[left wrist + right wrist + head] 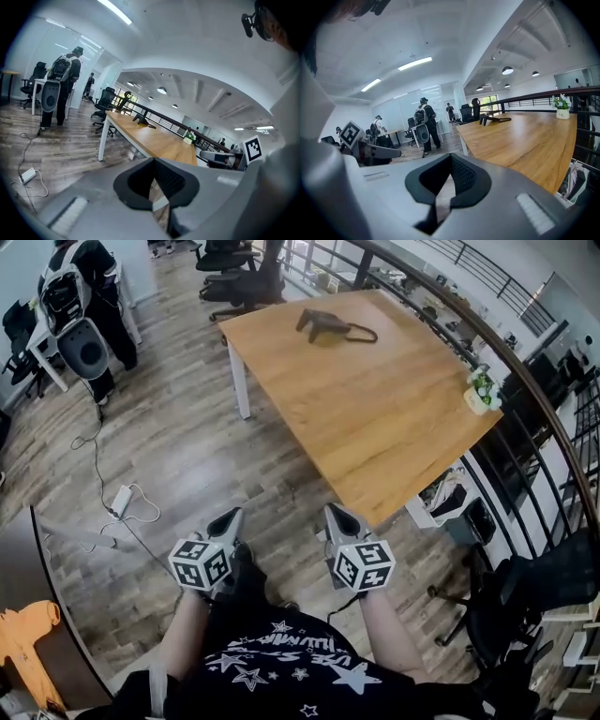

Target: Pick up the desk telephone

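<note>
The desk telephone [323, 324] is a dark handset unit with a looped cord, lying at the far end of the wooden table [375, 418]. It shows small and distant in the left gripper view [140, 121] and the right gripper view [494, 119]. My left gripper [228, 518] and right gripper [337, 515] hang side by side close to my body, over the floor short of the table's near corner. Both are shut with nothing between the jaws [158, 205] [440, 201]. Each points toward the table, slightly downward.
A small potted plant [481, 392] stands at the table's right edge beside a dark railing [525, 381]. A person with a backpack [84, 296] stands at far left near office chairs [239, 277]. A power strip with cable [120, 501] lies on the wood floor.
</note>
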Available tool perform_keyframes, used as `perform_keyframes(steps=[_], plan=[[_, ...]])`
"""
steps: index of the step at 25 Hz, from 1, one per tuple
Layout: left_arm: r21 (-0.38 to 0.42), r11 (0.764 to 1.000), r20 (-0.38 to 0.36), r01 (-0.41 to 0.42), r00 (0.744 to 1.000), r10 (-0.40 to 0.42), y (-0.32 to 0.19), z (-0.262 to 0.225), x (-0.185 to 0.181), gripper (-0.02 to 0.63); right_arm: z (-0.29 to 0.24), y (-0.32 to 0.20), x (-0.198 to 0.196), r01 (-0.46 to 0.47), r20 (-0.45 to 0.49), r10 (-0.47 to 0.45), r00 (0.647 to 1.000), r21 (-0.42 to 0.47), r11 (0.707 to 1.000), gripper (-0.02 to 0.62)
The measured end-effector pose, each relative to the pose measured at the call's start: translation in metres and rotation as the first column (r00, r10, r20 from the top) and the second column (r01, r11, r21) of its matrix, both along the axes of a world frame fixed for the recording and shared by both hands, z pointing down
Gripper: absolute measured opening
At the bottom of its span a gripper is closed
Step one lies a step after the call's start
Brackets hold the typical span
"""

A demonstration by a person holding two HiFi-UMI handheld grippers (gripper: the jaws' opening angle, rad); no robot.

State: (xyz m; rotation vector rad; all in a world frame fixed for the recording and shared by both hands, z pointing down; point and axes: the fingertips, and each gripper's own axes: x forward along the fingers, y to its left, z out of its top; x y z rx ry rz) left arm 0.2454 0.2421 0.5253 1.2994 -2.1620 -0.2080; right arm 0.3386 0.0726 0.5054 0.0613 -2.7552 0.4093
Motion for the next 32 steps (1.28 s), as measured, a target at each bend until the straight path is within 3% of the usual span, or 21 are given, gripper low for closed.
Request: perform_keyframes(steps=[7, 15, 21, 26, 32], plan=[[0.004, 0.999, -0.055, 0.045, 0.998, -0.045, 0.015, 0.005, -0.113, 0.002, -0.008, -0.003, -0.125, -0.005, -0.009, 0.005, 1.0, 0.01, 1.0, 0.002], [0.007, 1.0, -0.045, 0.011, 0.999, -0.011, 0.021, -0.002, -0.208, 0.002, -0.018, -0.006, -0.217, -0.048, -0.009, 0.048, 0.999, 0.036, 0.998, 0.003], [0.004, 1.0, -0.057, 0.0, 0.998, 0.001, 0.039, 0.008, -0.253, 0.002, -0.019, -0.005, -0.255, -0.08, -0.015, 0.081, 0.997, 0.061, 0.995, 0.002], [0.011, 1.0, -0.062, 0.009, 0.998, -0.008, 0.047, 0.008, -0.27, 0.002, -0.019, -0.019, -0.272, -0.122, -0.018, 0.123, 0.992, 0.054, 0.991, 0.002], [0.006, 1.0, -0.079, 0.027, 0.997, -0.027, 0.052, 0.012, -0.293, 0.002, -0.01, -0.019, -0.308, -0.086, -0.042, 0.09, 0.995, 0.086, 0.993, 0.003]])
